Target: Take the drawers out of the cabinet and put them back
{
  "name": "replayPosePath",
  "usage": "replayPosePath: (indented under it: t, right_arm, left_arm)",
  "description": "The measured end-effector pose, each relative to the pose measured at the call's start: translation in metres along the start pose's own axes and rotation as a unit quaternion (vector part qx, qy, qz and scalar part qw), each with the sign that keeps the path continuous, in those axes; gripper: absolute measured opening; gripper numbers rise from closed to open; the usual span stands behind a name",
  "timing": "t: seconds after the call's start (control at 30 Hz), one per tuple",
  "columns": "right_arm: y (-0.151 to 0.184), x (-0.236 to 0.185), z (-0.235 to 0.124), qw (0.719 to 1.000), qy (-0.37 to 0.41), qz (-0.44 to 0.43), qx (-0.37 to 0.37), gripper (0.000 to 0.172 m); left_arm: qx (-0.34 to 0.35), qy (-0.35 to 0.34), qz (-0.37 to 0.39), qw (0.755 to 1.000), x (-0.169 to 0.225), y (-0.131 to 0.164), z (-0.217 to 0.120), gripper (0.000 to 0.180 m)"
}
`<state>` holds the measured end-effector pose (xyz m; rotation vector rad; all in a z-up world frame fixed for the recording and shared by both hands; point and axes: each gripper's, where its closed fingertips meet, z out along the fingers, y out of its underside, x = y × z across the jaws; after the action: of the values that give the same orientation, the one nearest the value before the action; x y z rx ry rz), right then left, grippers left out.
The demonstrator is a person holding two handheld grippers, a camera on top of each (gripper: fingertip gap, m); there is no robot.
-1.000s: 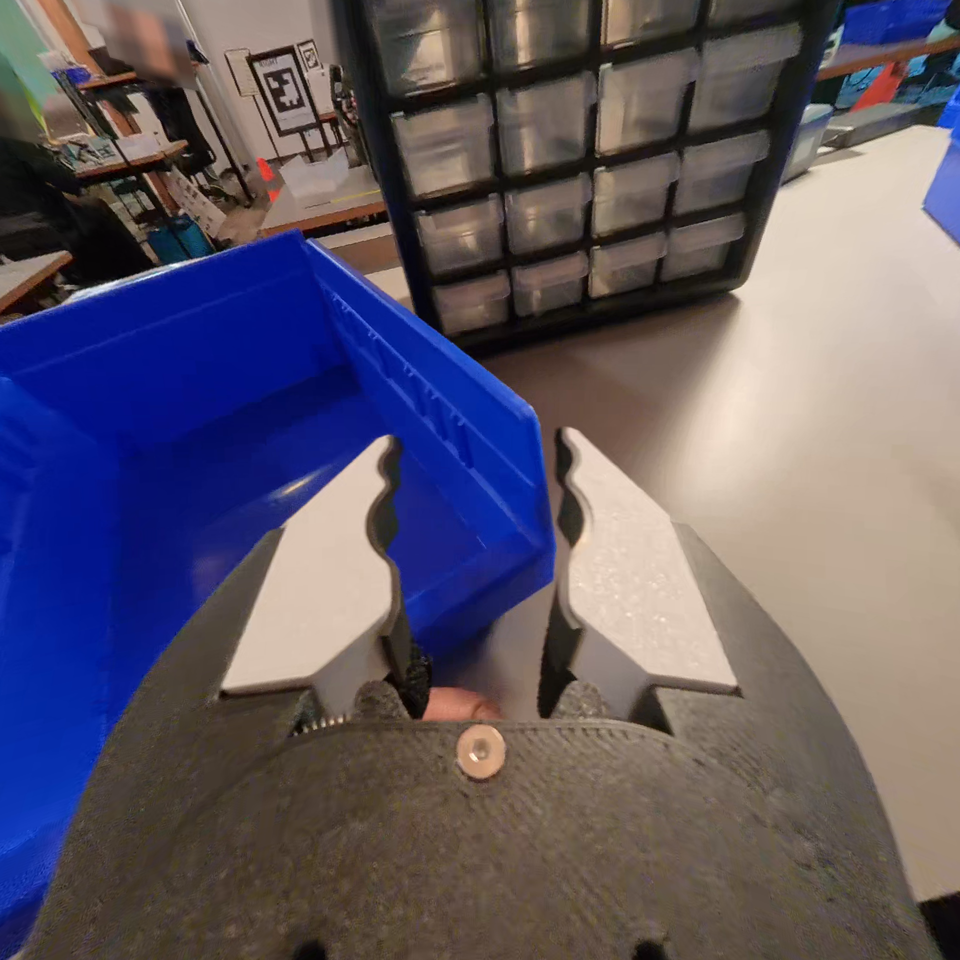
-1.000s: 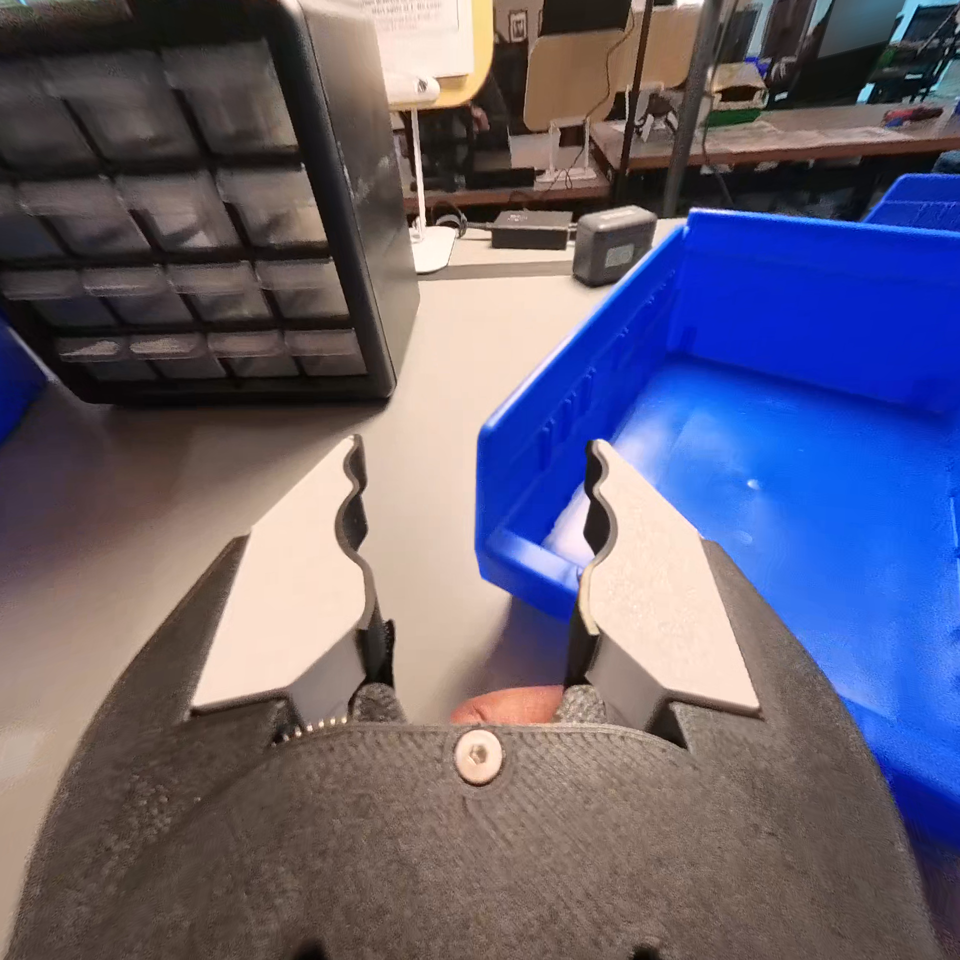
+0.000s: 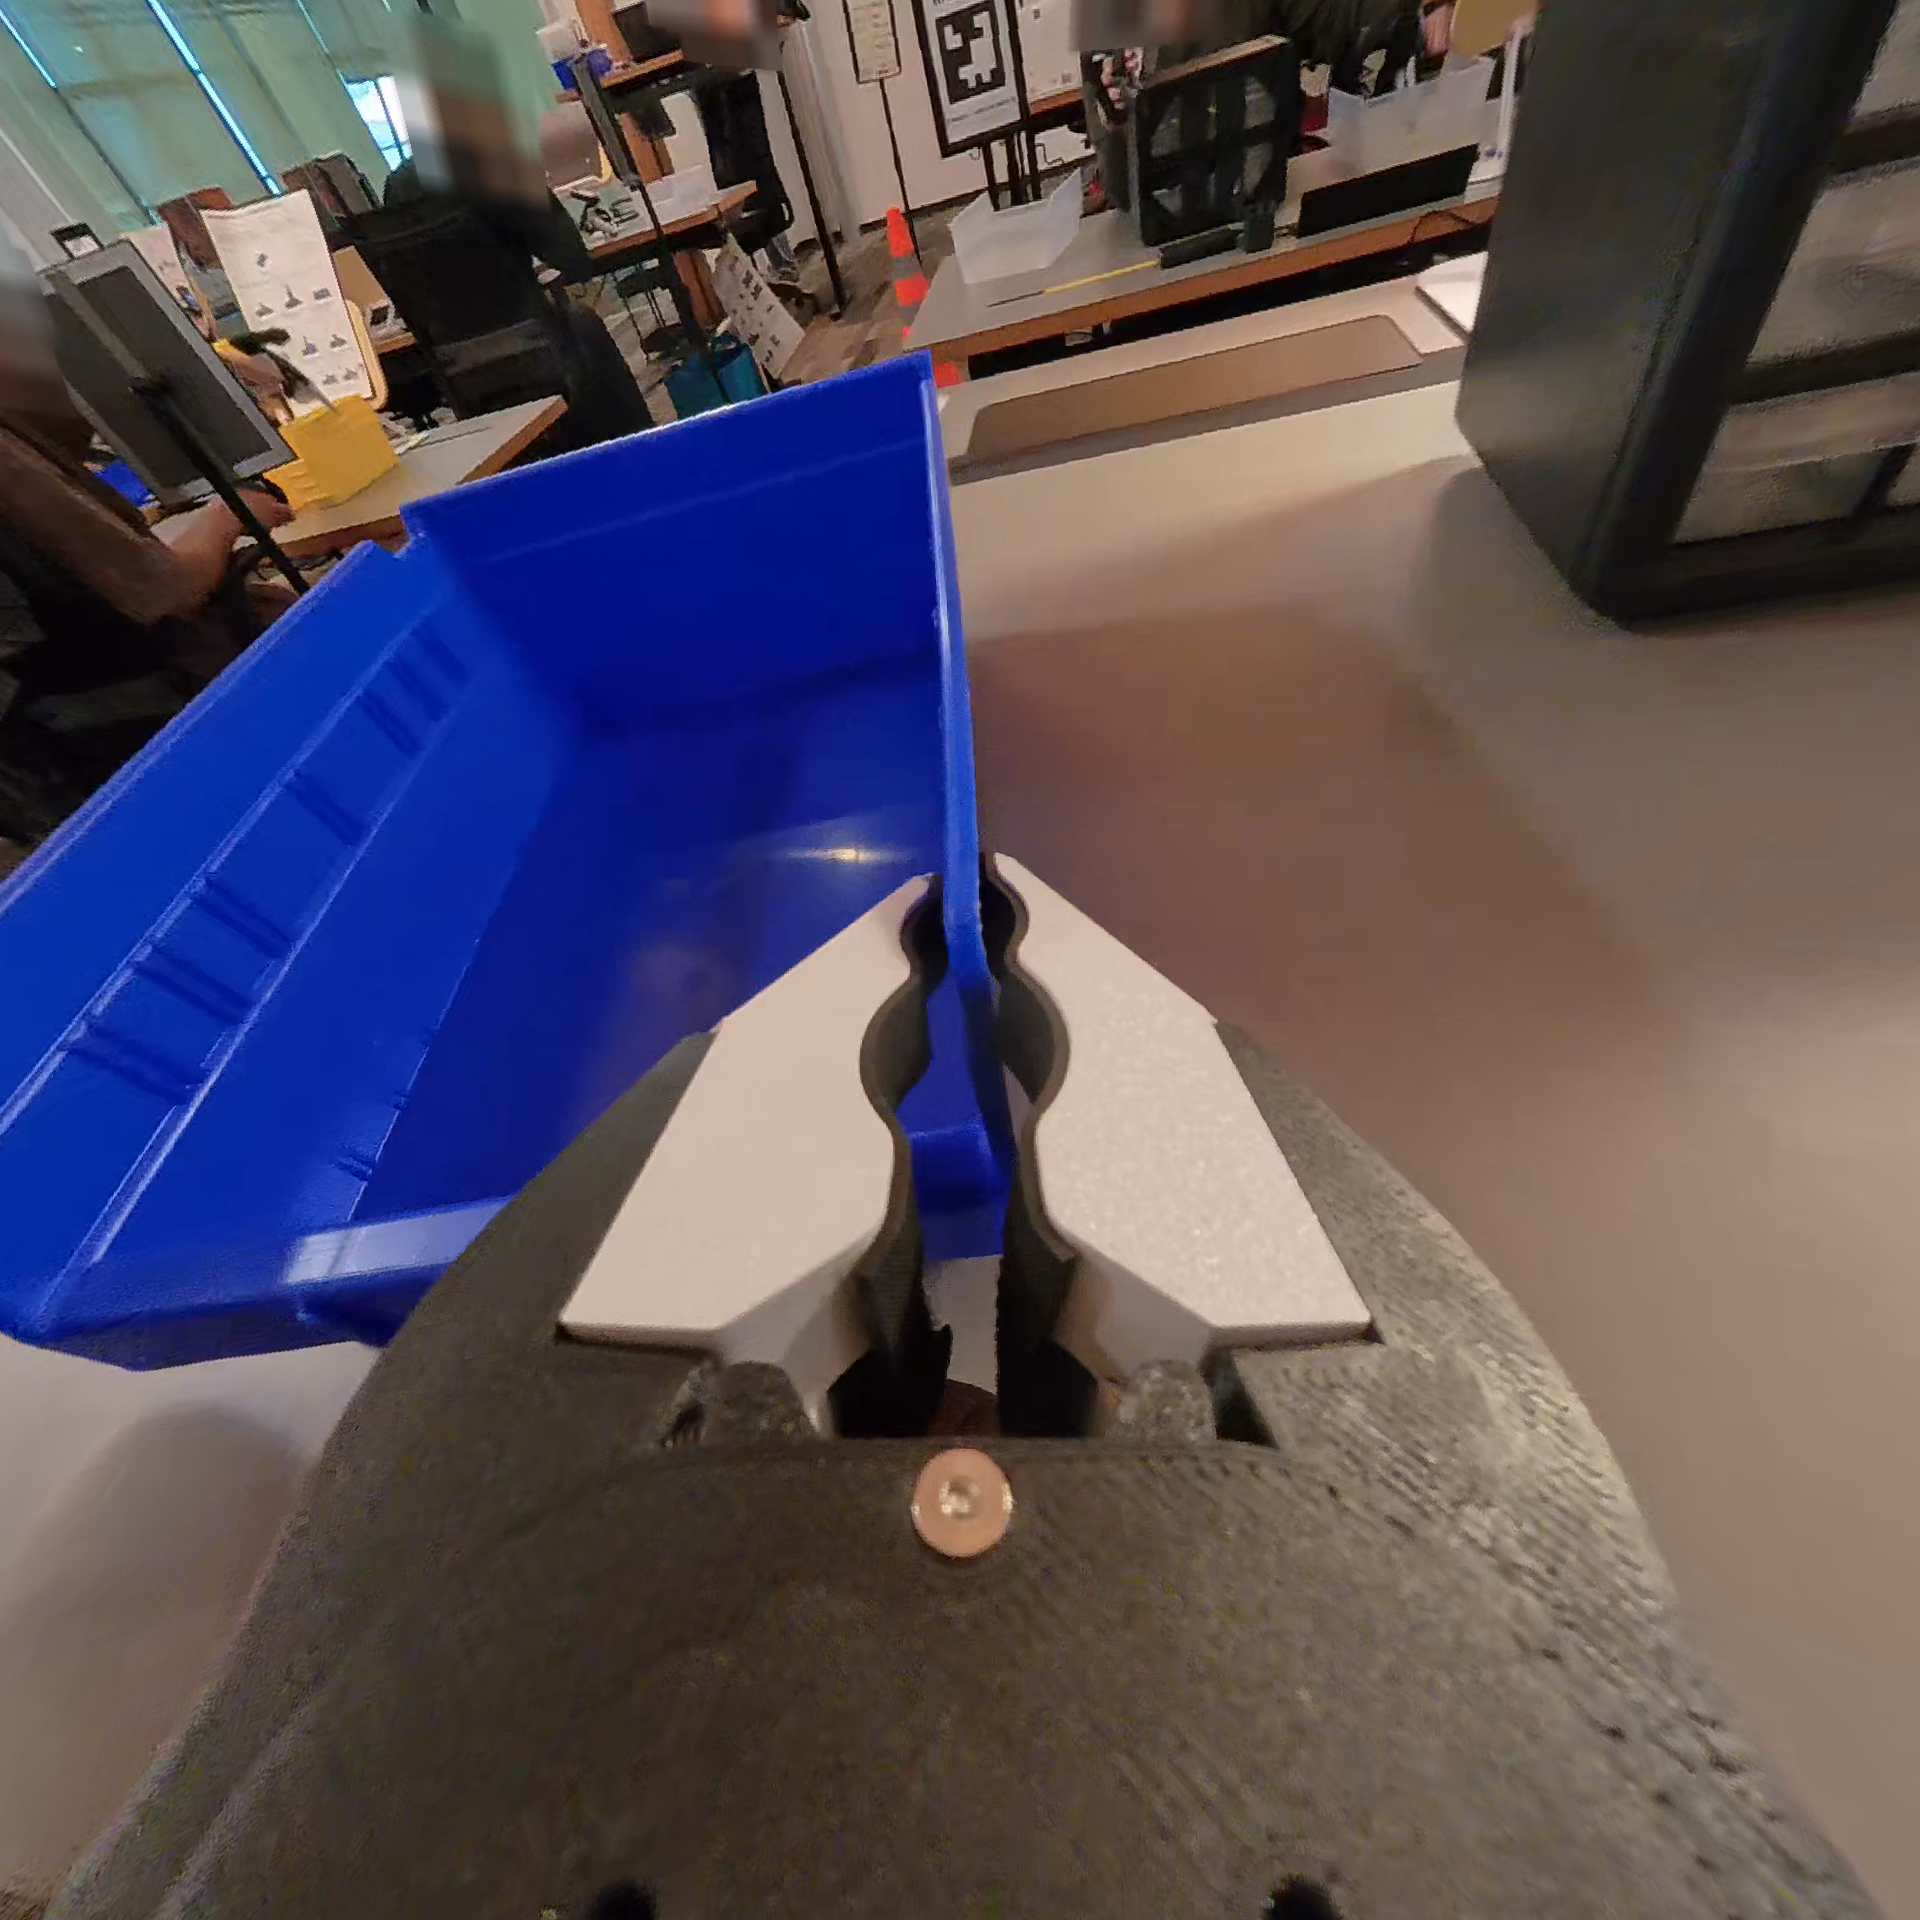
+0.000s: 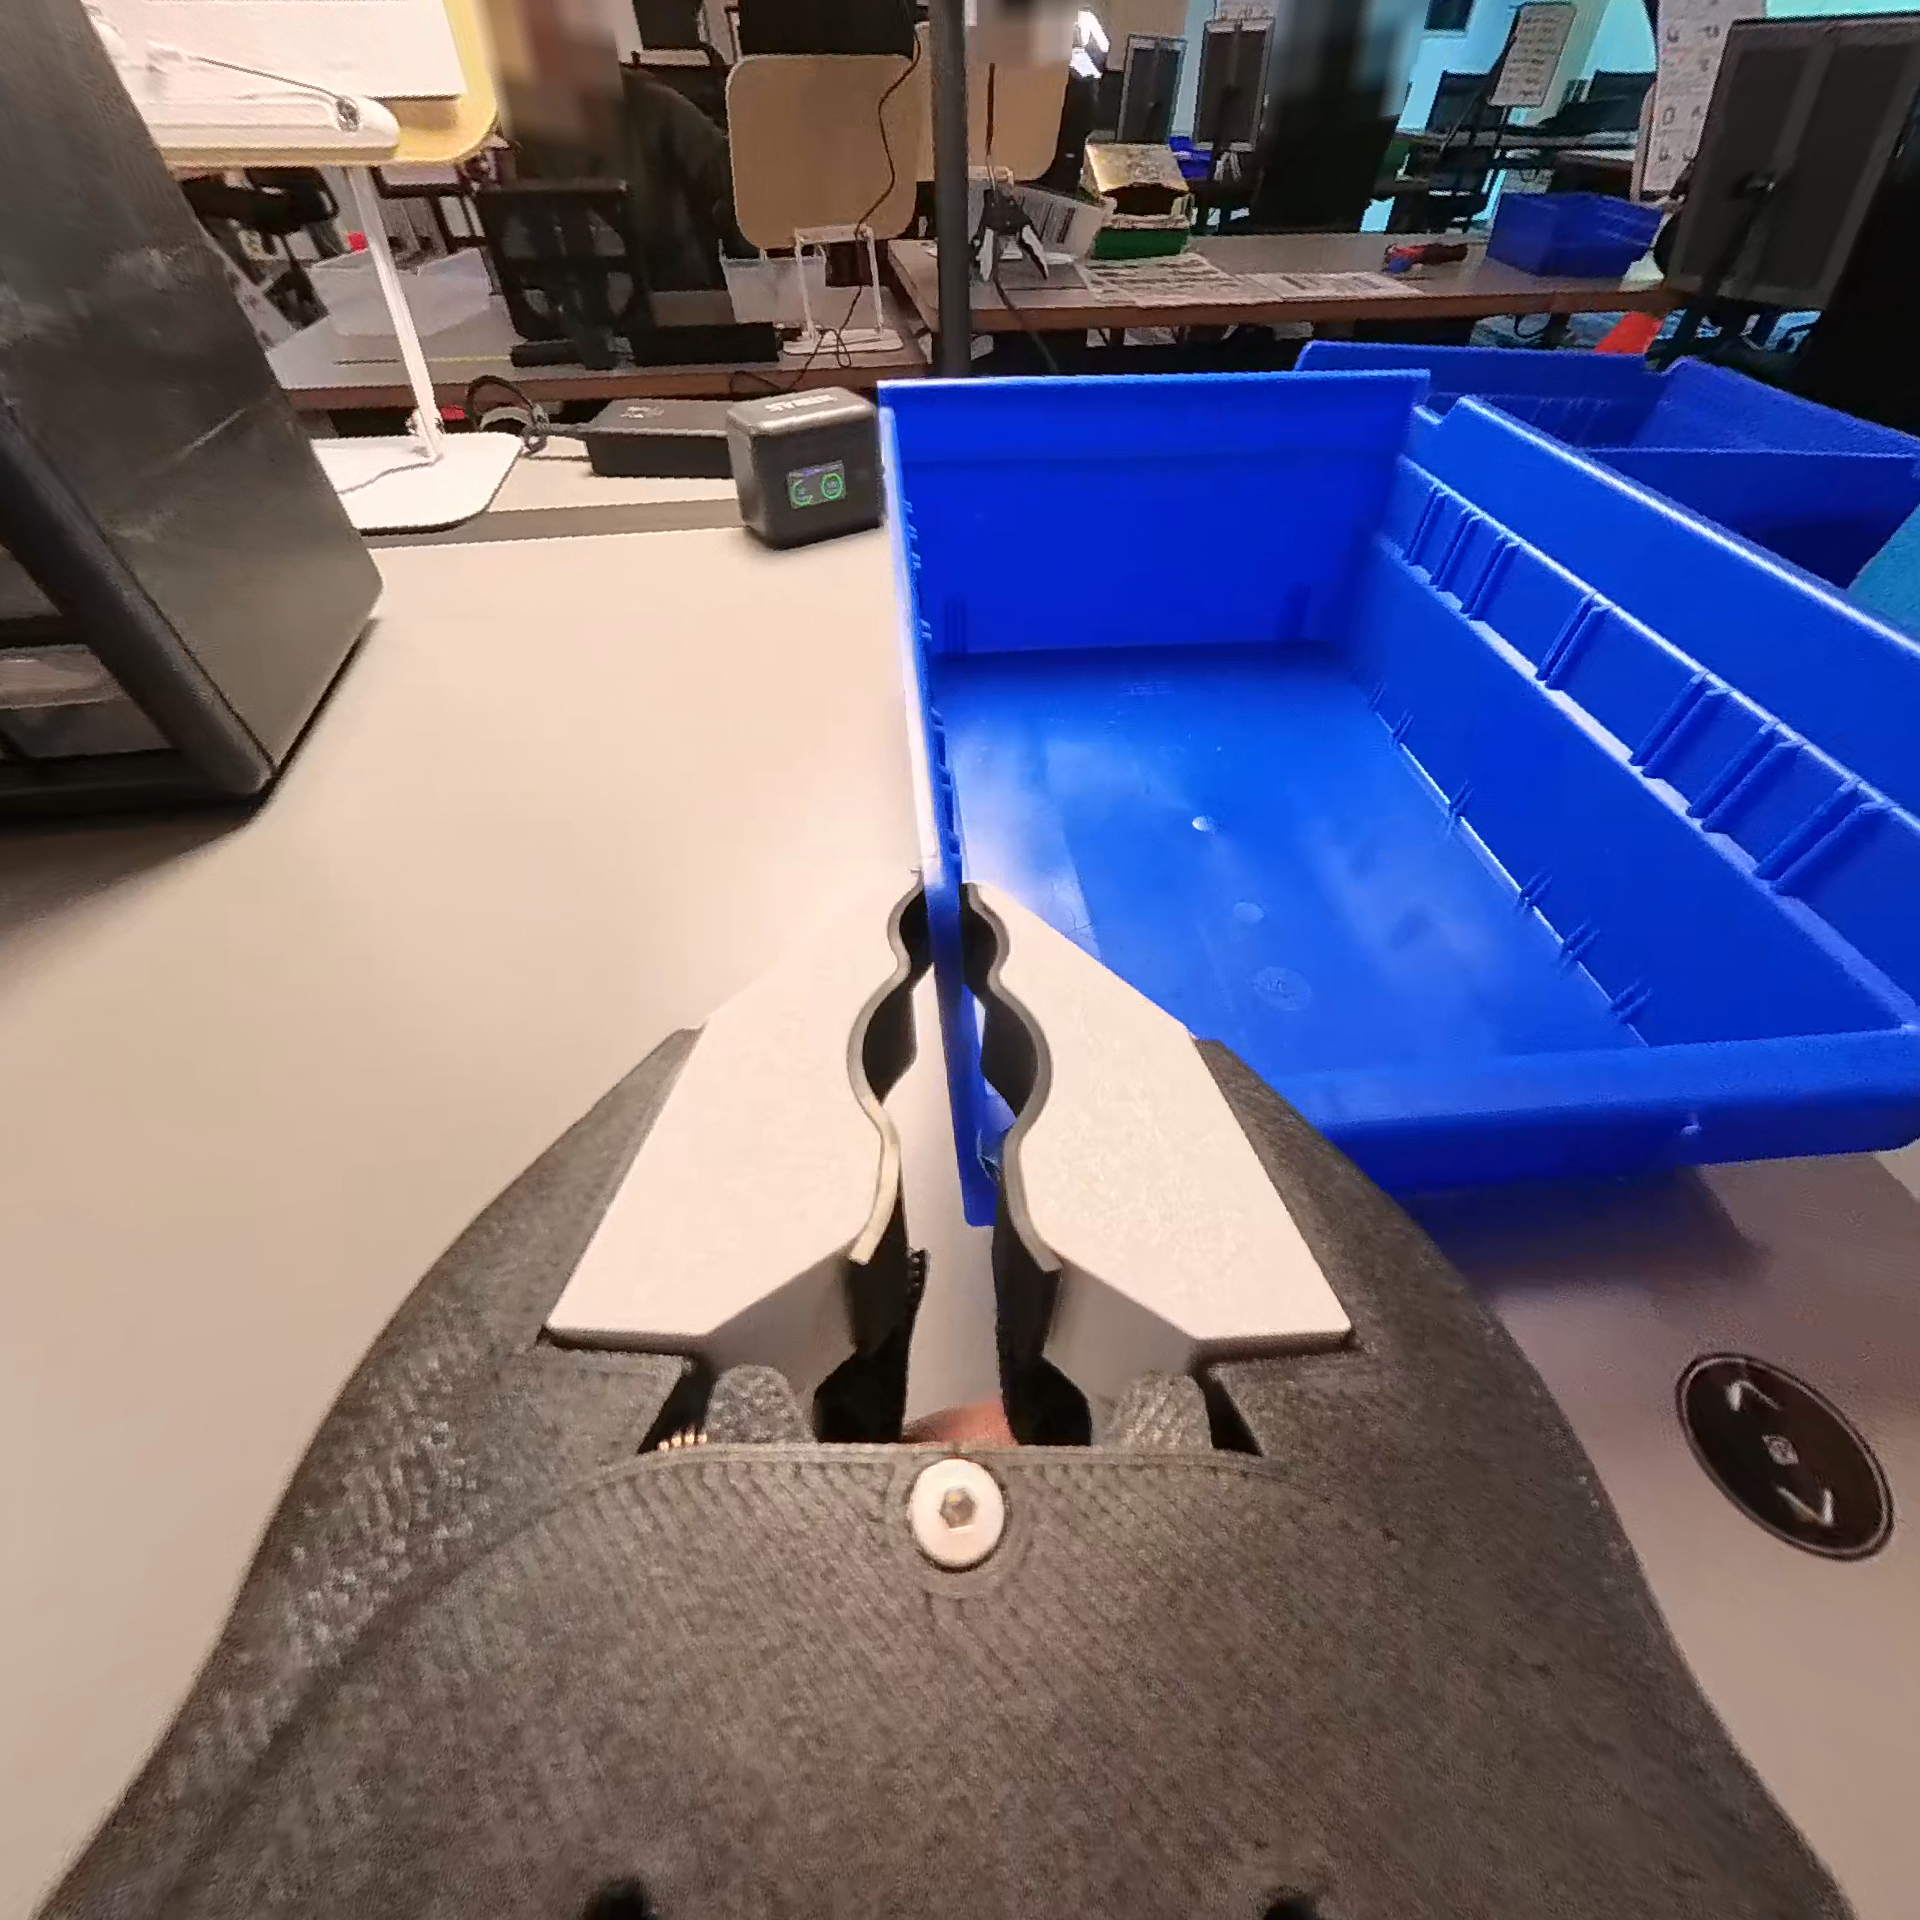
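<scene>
The left gripper (image 3: 961, 894) is closed narrow on the right side wall of an open-topped blue plastic bin (image 3: 582, 831); both grey fingertips press against the thin wall near its front corner. The right gripper (image 4: 940, 904) is closed narrow on the left side wall of a second open-topped blue plastic bin (image 4: 1351, 831), with its 2 pads likewise pressed on the wall. Both bins rest on the grey tabletop (image 3: 1455, 935), and each shows a bare floor inside.

The black-framed cabinet of small clear plastic drawers (image 3: 1714, 312) stands on the table between the 2 bins, toward the far side. In the left wrist view it is cut off by the right and top edges, and only 3 drawer fronts show, blurred. In the right wrist view the cabinet (image 4: 156, 416) is cut off by the left edge, so mostly its dark side panel shows. The visible drawers sit in their slots.

Writing: a black-and-white square marker poster (image 3: 971, 62) hangs on the far wall. A small black box with a lit green display (image 4: 805, 468) sits on the table behind the right bin; the lettering on its top is too small to read. A round black control disc with arrow marks (image 4: 1782, 1455) is set in the table edge. Printed sheets on distant desks are illegible.

A third blue bin (image 4: 1662, 436) lies behind the right one, partly cut off.
</scene>
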<state>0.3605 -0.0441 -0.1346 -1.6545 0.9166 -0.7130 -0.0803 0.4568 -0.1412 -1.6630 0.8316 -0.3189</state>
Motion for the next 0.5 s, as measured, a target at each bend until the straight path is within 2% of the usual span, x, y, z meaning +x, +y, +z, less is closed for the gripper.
replayPosePath:
  t: [0.27, 0.5]
  right_arm:
    - [-0.002, 0.022, 0.008, 1.0, 0.001, 0.016, -0.003, 0.006]
    - [-0.002, 0.024, 0.009, 1.0, -0.014, 0.018, -0.007, 0.006]
  left_arm:
    - [-0.024, 0.001, -0.003, 1.0, -0.04, 0.0, 0.033, 0.004]
    - [-0.032, 0.023, 0.004, 0.999, -0.053, -0.001, 0.052, 0.004]
